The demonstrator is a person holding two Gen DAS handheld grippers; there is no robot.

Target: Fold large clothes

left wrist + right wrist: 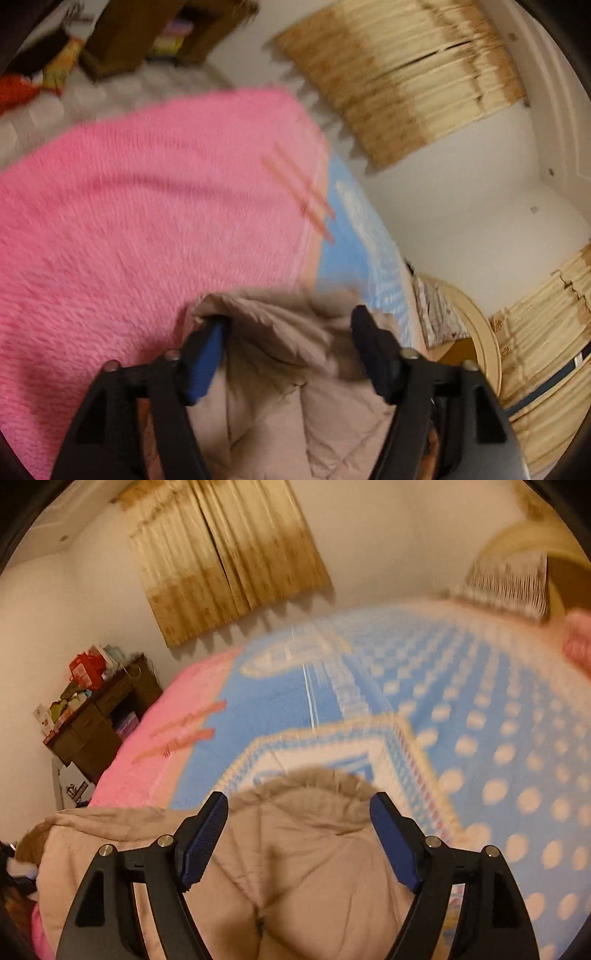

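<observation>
Both hand-held grippers wide apart, gripping nothing: left hand-held gripper (288, 325) and right hand-held gripper (299, 808) each w/ beige padded coat (288, 867) lying between fingers, pads clear of fabric. Coat on bed, over pink blanket (129, 206) and blue dotted cover (480, 738).

Both views are smeared by motion blur. The coat (288, 398) runs off the bottom edge in each, so its full shape cannot be told, and the left gripper (291, 325) covers part of it. The clutter on the desk (99, 716) is too small to identify. A pink shape (578, 642) is cut off at the right edge.
</observation>
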